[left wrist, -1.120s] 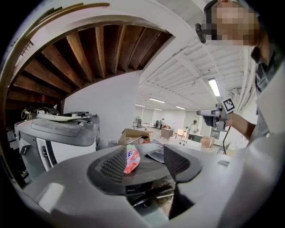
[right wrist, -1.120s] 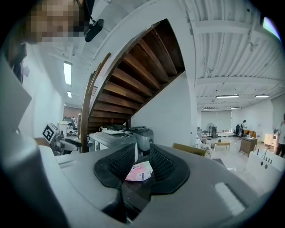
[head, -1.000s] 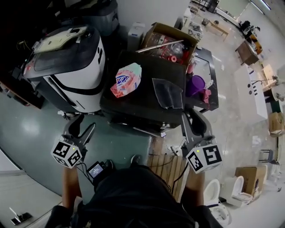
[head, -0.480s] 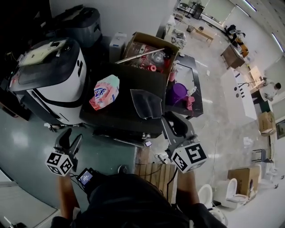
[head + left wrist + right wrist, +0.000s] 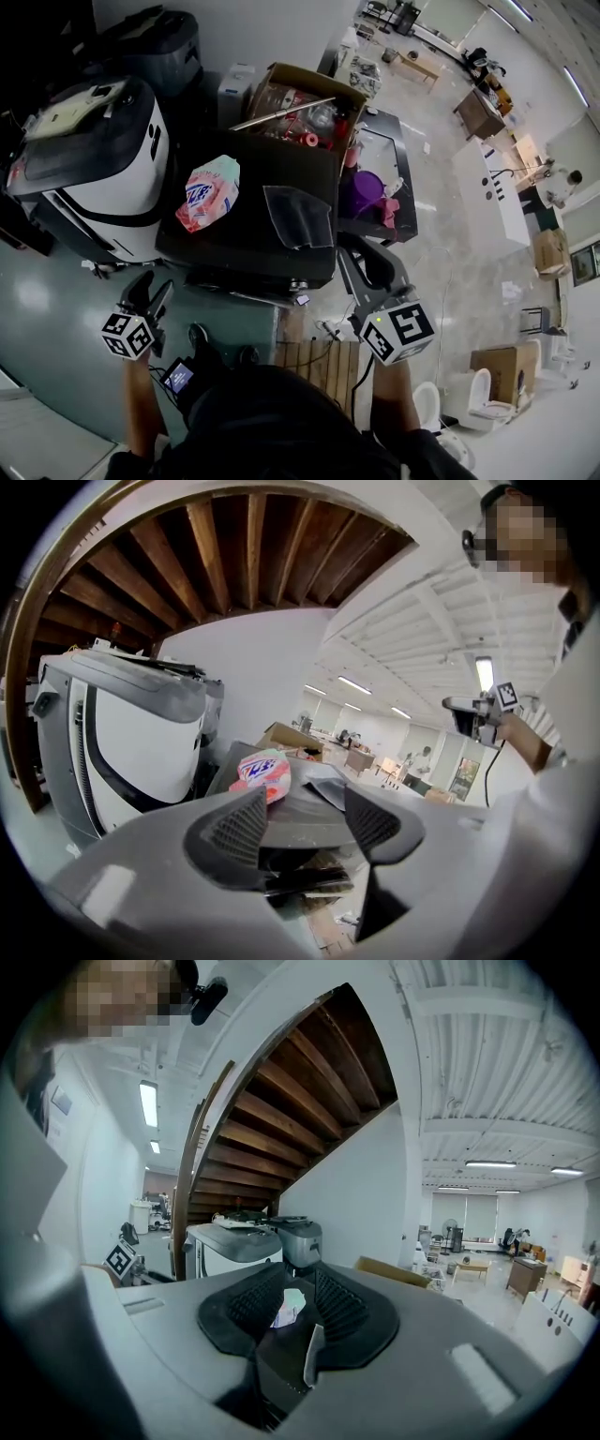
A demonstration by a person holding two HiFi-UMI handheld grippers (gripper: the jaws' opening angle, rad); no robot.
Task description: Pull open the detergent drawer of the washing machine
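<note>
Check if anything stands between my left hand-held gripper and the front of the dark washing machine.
Nothing visible does. The left hand-held gripper, jaws apart and empty, faces the front of the washing machine across the floor. The detergent bag lies on top, out of the path. The drawer cannot be made out.

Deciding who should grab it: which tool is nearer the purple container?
Right. The right tool sits just below the purple container in the head view; the left tool hangs far to its lower left.

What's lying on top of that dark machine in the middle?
On the machine lie a pink and white bag and a dark plastic sheet. Whatever is beneath them, or inside the machine, is covered.
</note>
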